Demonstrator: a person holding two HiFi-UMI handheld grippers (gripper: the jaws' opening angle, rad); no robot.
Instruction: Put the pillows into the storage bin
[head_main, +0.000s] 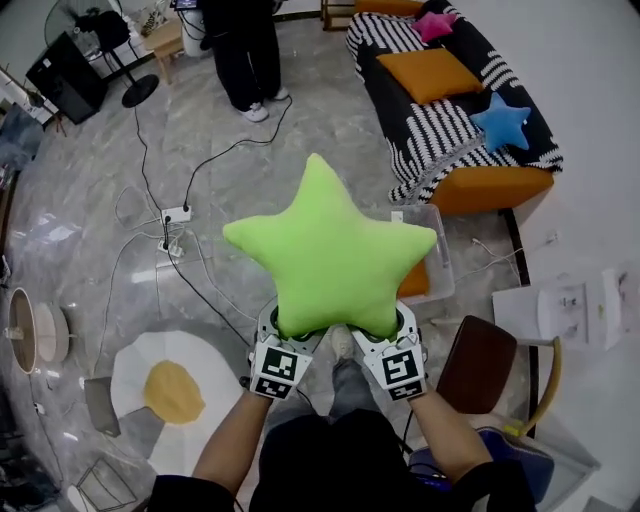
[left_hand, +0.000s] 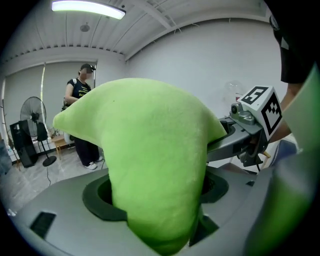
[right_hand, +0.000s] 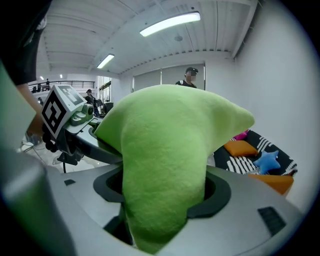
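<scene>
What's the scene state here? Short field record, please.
held: green star pillow, one lower point in each gripper
left gripper: shut on the pillow
right gripper: shut on the pillow
storage bin: clear, on the floor behind the pillow; orange item inside
sofa: orange pillow, blue star pillow, pink star pillow
task: green pillow not yet in bin

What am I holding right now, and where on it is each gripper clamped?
The green star pillow: left gripper shut on its lower-left point, right gripper on its lower-right point, as seen in the head view.
</scene>
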